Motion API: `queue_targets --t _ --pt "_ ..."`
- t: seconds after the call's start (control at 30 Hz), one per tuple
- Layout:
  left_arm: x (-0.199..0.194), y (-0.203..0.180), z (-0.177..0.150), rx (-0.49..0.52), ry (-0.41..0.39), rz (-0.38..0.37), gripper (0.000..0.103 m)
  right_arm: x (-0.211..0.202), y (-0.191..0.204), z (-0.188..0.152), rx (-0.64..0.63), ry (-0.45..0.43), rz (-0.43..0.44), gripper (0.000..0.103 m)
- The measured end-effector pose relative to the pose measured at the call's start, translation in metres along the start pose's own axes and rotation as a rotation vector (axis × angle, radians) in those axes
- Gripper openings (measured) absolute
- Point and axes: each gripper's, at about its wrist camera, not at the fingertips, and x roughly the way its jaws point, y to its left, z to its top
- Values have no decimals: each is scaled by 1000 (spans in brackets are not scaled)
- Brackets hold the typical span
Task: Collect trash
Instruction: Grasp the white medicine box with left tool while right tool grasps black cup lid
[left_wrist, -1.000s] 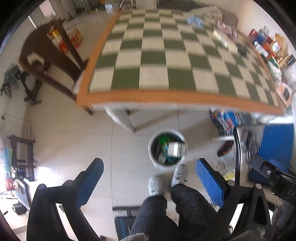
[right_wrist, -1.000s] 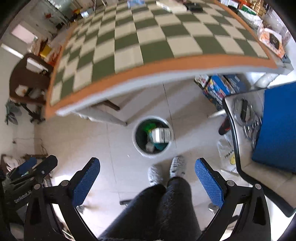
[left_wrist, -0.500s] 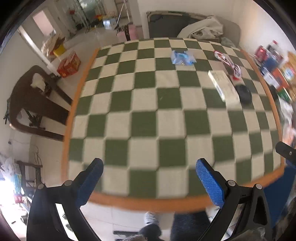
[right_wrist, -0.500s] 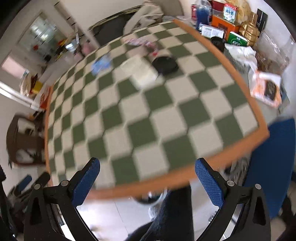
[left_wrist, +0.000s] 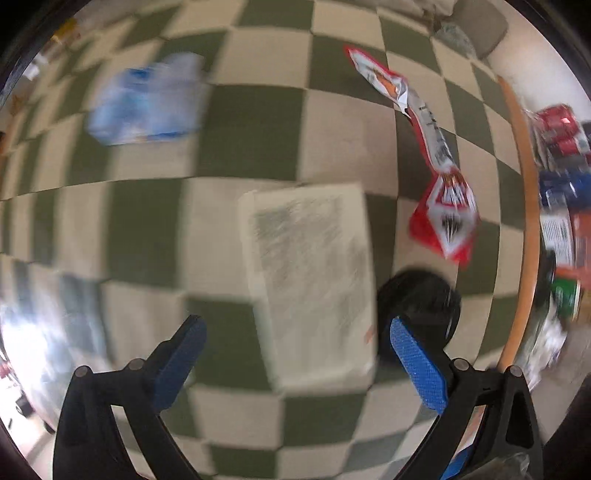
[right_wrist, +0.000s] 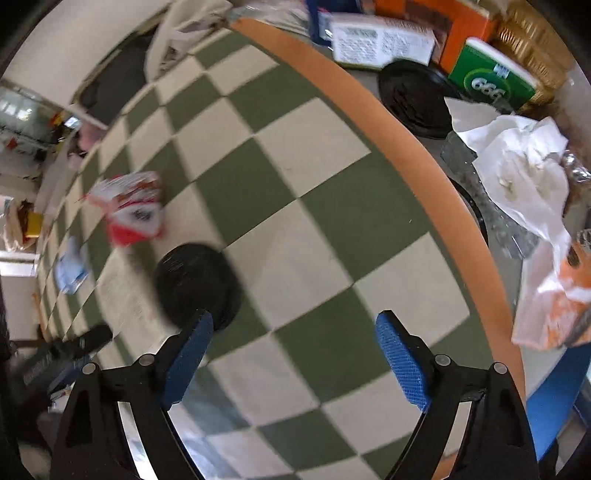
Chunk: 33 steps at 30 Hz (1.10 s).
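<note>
My left gripper (left_wrist: 295, 363) is open and empty, just above a flat cream box (left_wrist: 310, 280) that lies on the green-and-cream checkered table (left_wrist: 255, 125). A black round lid (left_wrist: 419, 306) lies right of the box, a red-and-white wrapper (left_wrist: 439, 184) beyond it, and a blue-and-white packet (left_wrist: 147, 103) at the far left. My right gripper (right_wrist: 293, 360) is open and empty over the table near its orange edge (right_wrist: 417, 158). The black lid (right_wrist: 195, 282) touches its left finger's tip in view, with the red wrapper (right_wrist: 133, 210) and blue packet (right_wrist: 70, 264) beyond.
Boxes and cans (left_wrist: 561, 184) crowd the shelf past the table's right edge. In the right wrist view a green box (right_wrist: 491, 81), an orange box (right_wrist: 436, 18), another black lid (right_wrist: 413, 96), and crumpled white paper (right_wrist: 517, 166) lie there. A blue chair (right_wrist: 557, 402) is at the lower right.
Both grippers have swung up from the floor bin and moved forward and down over the table. The left one has closed in on the cream box. Both stay open.
</note>
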Motion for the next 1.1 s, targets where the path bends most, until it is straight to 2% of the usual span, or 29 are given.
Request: queue_targets --t 0.07,0.13,0.17,0.2,0.23,0.4,0.47,0.6,0.7,0.8,0.9,0.93,1.1 --pt "14 -5 14 -23 20 -9 100 10 -5 10 13 17 3 91" --pt "20 -9 21 -18 13 27 94 17 -7 17 25 32 16 91" --pt "17 -11 21 1 -11 41 81 21 -7 20 32 41 30 91" --pt "14 -12 20 39 -37 68 72 24 -6 23 37 47 43 91" --pt "11 -10 15 81 -50 96 71 26 -4 24 40 55 55 91" --pt "5 37 -14 140 -75 219 71 39 34 26 -49 89 106 92" --pt "4 59 -28 133 -71 234 72 45 60 23 -126 91 98 96" --pt "14 84 -51 89 -27 180 75 63 110 12 -272 118 43 99" --pt "16 89 -58 71 -34 166 75 79 131 6 -327 130 -42 102" --pt "16 91 -65 88 -47 173 72 84 144 0 -364 95 -116 102" --pt "16 90 -71 103 -68 186 71 84 151 -9 -412 50 -174 95" --pt "17 83 -72 107 -76 193 71 82 152 -12 -425 33 -171 90" --pt "0 79 -75 142 -118 230 71 79 151 -21 -456 33 -163 88"
